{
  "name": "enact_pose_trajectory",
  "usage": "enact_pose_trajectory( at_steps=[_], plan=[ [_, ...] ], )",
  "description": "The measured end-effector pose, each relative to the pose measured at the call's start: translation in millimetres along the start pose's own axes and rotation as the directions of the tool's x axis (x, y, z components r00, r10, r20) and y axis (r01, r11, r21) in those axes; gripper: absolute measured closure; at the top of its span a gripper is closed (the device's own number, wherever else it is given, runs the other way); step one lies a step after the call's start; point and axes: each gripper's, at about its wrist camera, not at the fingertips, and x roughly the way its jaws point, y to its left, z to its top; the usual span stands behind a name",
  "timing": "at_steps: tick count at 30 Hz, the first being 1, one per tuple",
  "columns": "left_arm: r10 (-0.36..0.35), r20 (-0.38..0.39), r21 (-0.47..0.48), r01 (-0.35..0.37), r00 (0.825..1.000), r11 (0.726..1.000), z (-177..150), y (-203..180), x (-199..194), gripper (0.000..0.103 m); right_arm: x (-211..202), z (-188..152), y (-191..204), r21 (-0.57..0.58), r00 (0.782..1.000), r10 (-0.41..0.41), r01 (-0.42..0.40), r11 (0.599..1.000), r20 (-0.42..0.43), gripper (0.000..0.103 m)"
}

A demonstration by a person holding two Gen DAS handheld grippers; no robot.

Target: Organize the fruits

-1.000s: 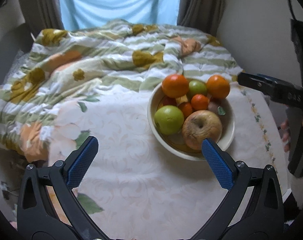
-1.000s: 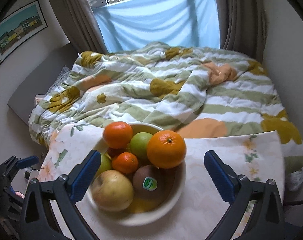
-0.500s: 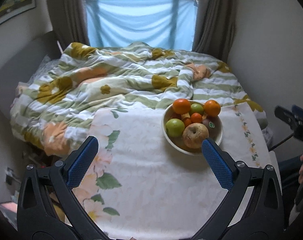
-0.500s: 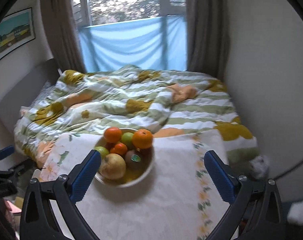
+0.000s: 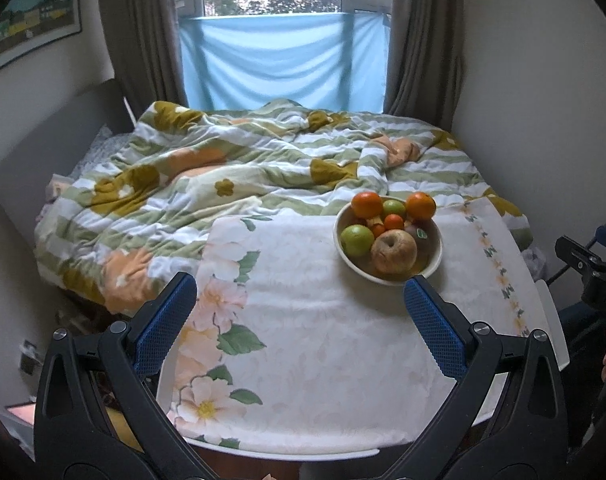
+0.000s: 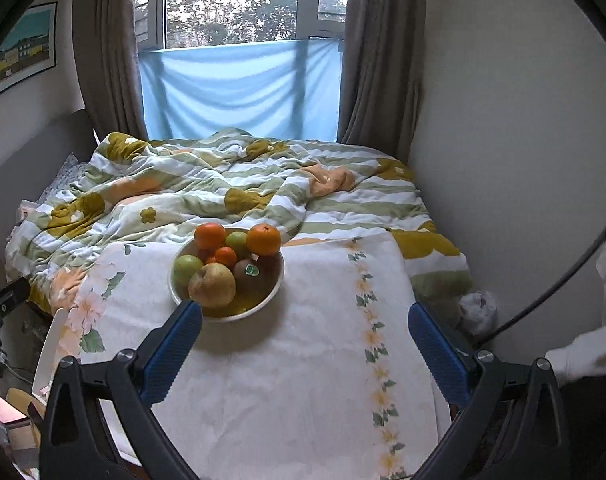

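A cream bowl of fruit stands on the table at its far side. It holds two oranges, a green apple, a yellowish apple, a small mandarin and a kiwi with a sticker. The bowl also shows in the right wrist view. My left gripper is open and empty, well back from the bowl. My right gripper is open and empty, also back from it.
The table wears a white floral cloth. A bed with a striped floral quilt lies beyond it, under a window with a blue sheet. A wall stands close on the right.
Both grippers have pulled back and up from the bowl, which now looks much smaller and farther. Both stay open and empty.
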Motion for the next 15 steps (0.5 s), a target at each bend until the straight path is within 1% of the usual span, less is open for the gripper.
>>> enact_pose_trajectory(
  at_steps=[9,15],
  plan=[
    [-0.012,0.011,0.012,0.012,1.0,1.0,-1.6,0.4,-4.4,0.0,-8.8,-5.1,2.7,0.012,1.0,-0.007,0.007,1.0,0.008,0.0],
    [-0.012,0.004,0.013,0.012,1.0,1.0,-1.8,0.1,-3.6,0.0,-9.6,-5.7,2.8,0.014,1.0,-0.006,0.006,1.0,0.008,0.0]
  ],
)
